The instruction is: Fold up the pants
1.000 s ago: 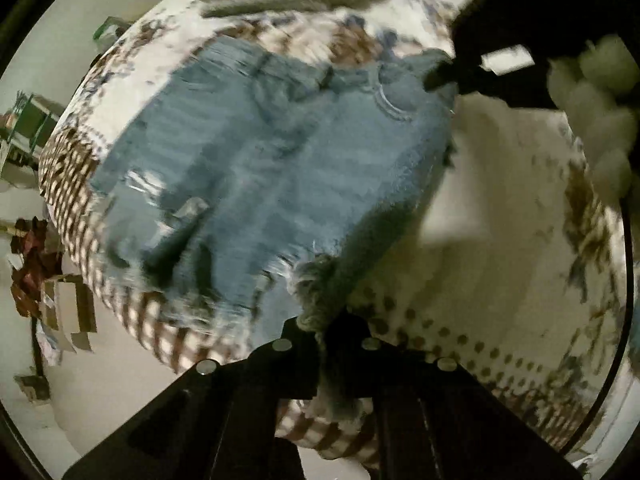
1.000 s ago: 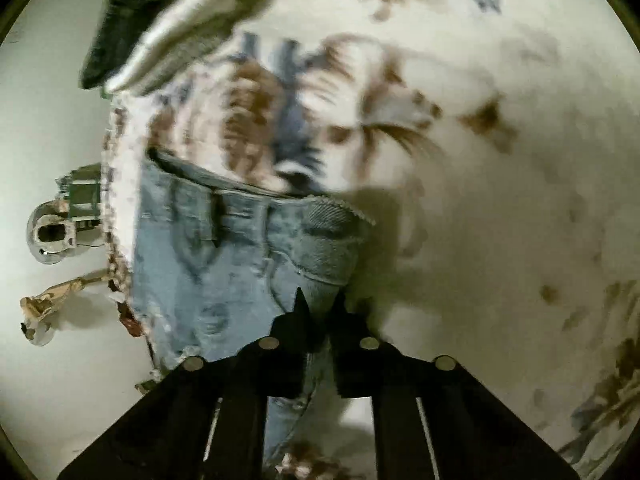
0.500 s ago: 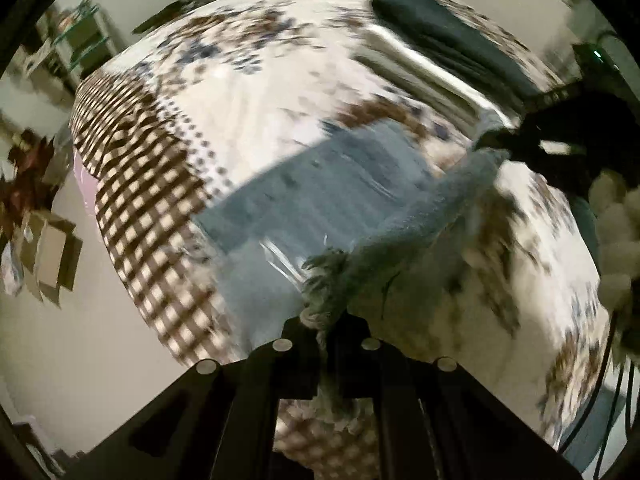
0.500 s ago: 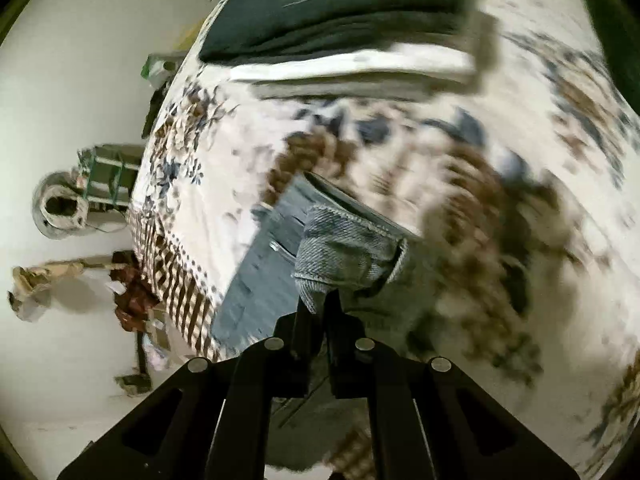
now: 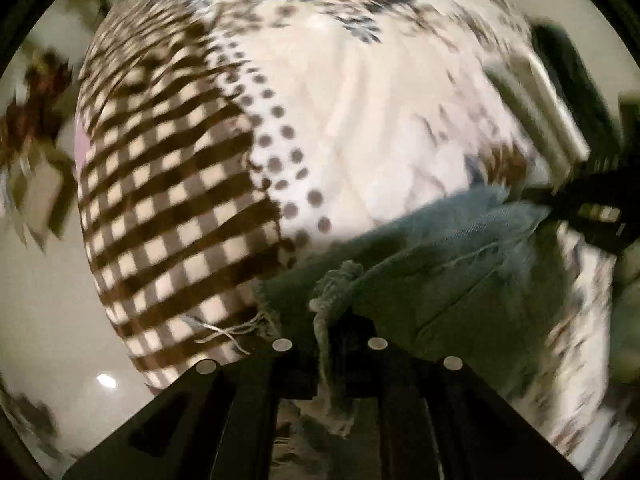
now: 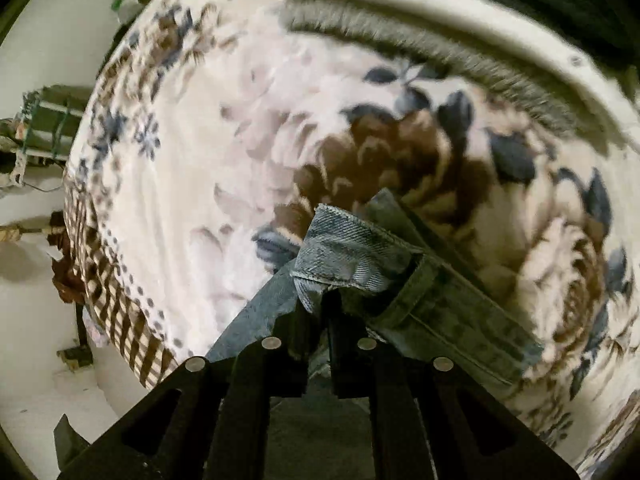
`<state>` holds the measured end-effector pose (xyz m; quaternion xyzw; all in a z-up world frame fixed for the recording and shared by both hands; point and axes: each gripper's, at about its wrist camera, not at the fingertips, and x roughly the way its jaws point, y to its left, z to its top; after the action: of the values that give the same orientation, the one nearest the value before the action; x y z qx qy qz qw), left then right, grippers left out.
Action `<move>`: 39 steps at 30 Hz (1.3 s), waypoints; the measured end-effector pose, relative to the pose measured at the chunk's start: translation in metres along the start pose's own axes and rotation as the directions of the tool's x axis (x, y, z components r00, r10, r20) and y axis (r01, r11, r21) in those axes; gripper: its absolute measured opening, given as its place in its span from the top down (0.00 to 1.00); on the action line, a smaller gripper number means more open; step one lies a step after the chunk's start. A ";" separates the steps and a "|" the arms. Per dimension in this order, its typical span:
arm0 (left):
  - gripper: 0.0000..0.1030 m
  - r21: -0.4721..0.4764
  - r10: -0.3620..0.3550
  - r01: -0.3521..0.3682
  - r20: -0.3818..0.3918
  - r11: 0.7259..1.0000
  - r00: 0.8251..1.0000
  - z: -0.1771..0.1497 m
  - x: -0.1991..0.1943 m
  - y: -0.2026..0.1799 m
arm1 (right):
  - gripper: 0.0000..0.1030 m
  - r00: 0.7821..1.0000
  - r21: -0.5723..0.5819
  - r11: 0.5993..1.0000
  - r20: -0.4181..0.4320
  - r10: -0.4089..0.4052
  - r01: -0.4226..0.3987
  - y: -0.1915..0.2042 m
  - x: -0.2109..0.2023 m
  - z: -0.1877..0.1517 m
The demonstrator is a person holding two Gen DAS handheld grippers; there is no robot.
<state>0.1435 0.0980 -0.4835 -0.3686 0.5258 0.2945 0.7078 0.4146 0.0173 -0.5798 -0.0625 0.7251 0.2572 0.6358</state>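
The pants are light blue denim shorts (image 5: 448, 264) with frayed hems, lifted off a floral bedspread (image 5: 380, 120). My left gripper (image 5: 330, 320) is shut on a frayed hem corner, with threads hanging down between the fingers. My right gripper (image 6: 322, 300) is shut on the waistband corner of the shorts (image 6: 352, 252), and the belt-looped waistband runs off to the right. The right gripper also shows in the left wrist view (image 5: 592, 216), pinching the far end of the denim held between the two grippers.
The bedspread has a brown checked border (image 5: 168, 208) at its edge, with pale floor beyond (image 6: 40, 380). A stack of folded white, grey and dark clothes (image 6: 460, 36) lies at the far side of the bed. Clutter (image 6: 44, 120) stands on the floor at left.
Both grippers have carried the shorts up and across the bed, from lying spread flat to hanging bunched between them. Both views have swung toward the bed's far part.
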 end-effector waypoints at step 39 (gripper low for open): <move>0.61 -0.900 -0.269 0.312 0.232 0.306 0.935 -0.174 0.038 0.025 | 0.53 0.845 0.117 0.837 0.045 0.533 -0.534 -0.194 0.032 -0.082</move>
<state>0.0419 -0.0317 -0.5556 -0.7839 0.1797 0.4125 0.4278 0.4166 -0.1791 -0.6624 0.1829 0.7250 0.3785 0.5455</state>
